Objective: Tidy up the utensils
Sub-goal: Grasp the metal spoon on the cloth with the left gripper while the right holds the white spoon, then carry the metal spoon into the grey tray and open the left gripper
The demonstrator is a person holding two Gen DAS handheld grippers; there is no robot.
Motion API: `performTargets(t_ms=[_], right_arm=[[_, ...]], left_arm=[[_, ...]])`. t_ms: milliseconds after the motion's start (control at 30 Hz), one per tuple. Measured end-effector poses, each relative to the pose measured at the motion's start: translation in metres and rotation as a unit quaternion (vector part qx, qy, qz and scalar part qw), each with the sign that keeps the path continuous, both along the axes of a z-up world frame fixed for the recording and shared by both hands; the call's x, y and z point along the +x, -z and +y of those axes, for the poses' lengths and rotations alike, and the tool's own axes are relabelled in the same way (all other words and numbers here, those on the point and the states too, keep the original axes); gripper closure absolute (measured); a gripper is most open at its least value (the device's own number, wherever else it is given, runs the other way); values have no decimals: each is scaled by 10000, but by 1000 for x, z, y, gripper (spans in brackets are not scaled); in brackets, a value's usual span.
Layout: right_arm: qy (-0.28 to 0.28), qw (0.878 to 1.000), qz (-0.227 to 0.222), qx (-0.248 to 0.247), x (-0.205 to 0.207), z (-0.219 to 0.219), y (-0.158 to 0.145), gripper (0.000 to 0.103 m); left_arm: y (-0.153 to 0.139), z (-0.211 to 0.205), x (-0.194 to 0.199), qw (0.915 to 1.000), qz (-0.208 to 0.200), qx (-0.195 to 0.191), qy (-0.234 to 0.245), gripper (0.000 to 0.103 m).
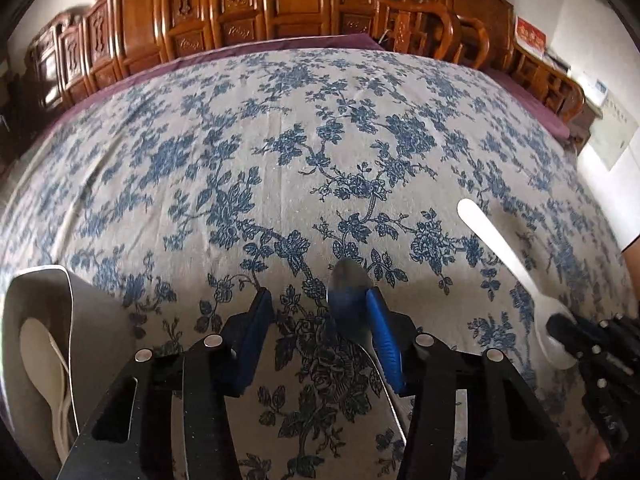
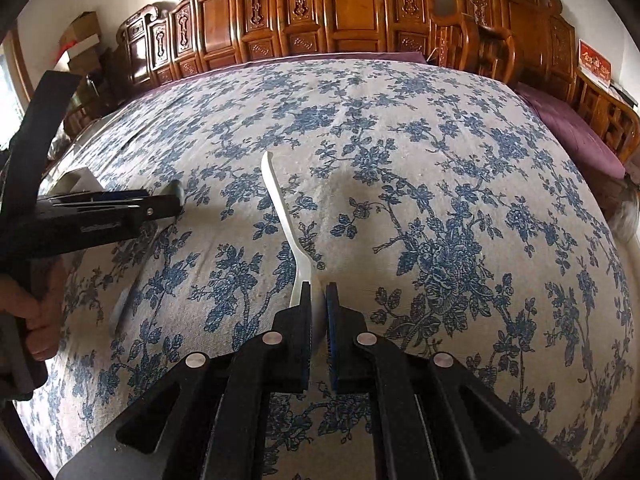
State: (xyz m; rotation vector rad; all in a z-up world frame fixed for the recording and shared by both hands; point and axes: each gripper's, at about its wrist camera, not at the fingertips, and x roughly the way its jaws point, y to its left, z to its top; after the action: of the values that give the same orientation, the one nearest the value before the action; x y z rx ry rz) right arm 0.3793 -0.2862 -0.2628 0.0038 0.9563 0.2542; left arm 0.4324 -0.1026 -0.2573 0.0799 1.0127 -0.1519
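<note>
A metal spoon [image 1: 347,280] lies on the flowered cloth between the blue pads of my left gripper [image 1: 318,296], close against the right pad. The left pad stands well clear of it, so the jaws are open. Its handle runs back under the right finger. At the left edge a grey holder [image 1: 92,320] has a white spoon [image 1: 40,356] in it. My right gripper [image 2: 319,292] is shut on a white plastic spoon [image 2: 280,208], whose handle sticks up and away. In the left wrist view the right gripper [image 1: 560,328] holds that white spoon [image 1: 500,252] above the cloth. The left gripper [image 2: 176,196] reaches in from the left.
A blue-flowered tablecloth [image 1: 320,140] covers the table, with a purple cloth edge [image 2: 568,120] at the far right. Carved wooden panels [image 2: 352,12] and chairs [image 1: 440,32] stand behind the table. A hand [image 2: 36,320] grips the left tool's handle.
</note>
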Motion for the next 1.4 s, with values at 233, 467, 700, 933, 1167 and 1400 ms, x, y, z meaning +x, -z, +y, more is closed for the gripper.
performTargets(t_ms=[233, 467, 700, 933, 1167, 1400], right_arm=[[38, 10000, 18, 8, 2, -1, 1, 95], [23, 10000, 10, -48, 2, 2, -1, 95], [-16, 9999, -23, -120, 1, 8, -3, 95], [-5, 9999, -106, -107, -4, 11, -14, 95], [-65, 9992, -218, -320, -20, 25, -21, 95], [-256, 9981, -365, -432, -39, 49, -33, 95]], left_arm=[[-2, -14, 0, 9996, -36, 17, 284, 85], [-9, -18, -7, 9989, -108, 49, 445, 99], [-18, -26, -23, 9972, -140, 104, 721, 103], [-35, -16, -41, 9975, -244, 83, 665, 103], [-68, 5, -63, 9968, -517, 70, 606, 103], [-96, 41, -79, 9964, -727, 53, 433, 103]])
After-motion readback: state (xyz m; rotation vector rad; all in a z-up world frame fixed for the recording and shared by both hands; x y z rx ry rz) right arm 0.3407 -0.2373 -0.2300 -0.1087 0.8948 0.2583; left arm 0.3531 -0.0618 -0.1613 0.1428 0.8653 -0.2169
